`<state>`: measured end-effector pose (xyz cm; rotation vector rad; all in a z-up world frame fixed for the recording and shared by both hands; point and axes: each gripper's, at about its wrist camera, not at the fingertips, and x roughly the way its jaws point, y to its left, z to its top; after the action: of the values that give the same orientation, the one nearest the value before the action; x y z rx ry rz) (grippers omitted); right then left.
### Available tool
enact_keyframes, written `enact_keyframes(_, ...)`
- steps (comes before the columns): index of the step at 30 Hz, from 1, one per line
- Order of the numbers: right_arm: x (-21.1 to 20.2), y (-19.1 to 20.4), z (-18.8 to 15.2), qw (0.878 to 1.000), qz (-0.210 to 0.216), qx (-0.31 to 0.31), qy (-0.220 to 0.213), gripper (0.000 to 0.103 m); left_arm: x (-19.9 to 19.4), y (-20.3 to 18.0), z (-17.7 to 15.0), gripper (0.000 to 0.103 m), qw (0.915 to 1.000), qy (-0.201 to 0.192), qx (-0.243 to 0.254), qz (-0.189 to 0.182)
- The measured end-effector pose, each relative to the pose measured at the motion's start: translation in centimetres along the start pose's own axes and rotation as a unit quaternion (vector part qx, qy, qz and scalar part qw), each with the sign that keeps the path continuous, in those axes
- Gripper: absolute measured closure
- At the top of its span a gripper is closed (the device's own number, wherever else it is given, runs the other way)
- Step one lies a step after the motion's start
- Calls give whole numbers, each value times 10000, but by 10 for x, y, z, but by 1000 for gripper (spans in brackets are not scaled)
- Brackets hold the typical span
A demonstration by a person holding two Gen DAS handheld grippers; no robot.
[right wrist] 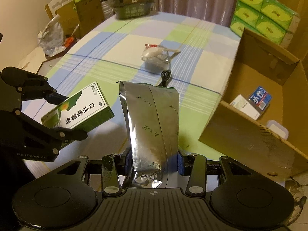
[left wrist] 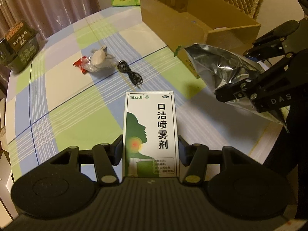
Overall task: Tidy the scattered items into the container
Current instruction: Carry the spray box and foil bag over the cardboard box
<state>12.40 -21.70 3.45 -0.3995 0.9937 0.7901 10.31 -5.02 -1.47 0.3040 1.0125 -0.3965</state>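
Observation:
My left gripper [left wrist: 151, 152] is shut on a white and green medicine box [left wrist: 151, 132], held above the checked tablecloth; the same box [right wrist: 79, 109] shows at the left of the right wrist view. My right gripper [right wrist: 154, 163] is shut on a silver foil pouch [right wrist: 152, 123], which also hangs at the right of the left wrist view [left wrist: 227, 67]. The open cardboard box [right wrist: 240, 132] stands to the right, with a few small packs inside. A black cable [left wrist: 130, 73] and a clear packet with a white item [left wrist: 98, 58] lie on the table farther off.
A dark green package [left wrist: 17, 44] sits at the table's far left edge. Green tissue packs [right wrist: 263, 13] are stacked behind the cardboard box. A crumpled plastic bag [right wrist: 51, 36] and cartons stand beyond the table's left side. The round table [left wrist: 63, 119] has a checked cloth.

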Motion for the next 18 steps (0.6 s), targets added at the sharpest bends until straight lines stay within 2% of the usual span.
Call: enact_keyframes(18, -40, -15, -12, 9993, -135, 158, -299, 62, -14, -41, 22, 52, 9996, -131, 218, -76)
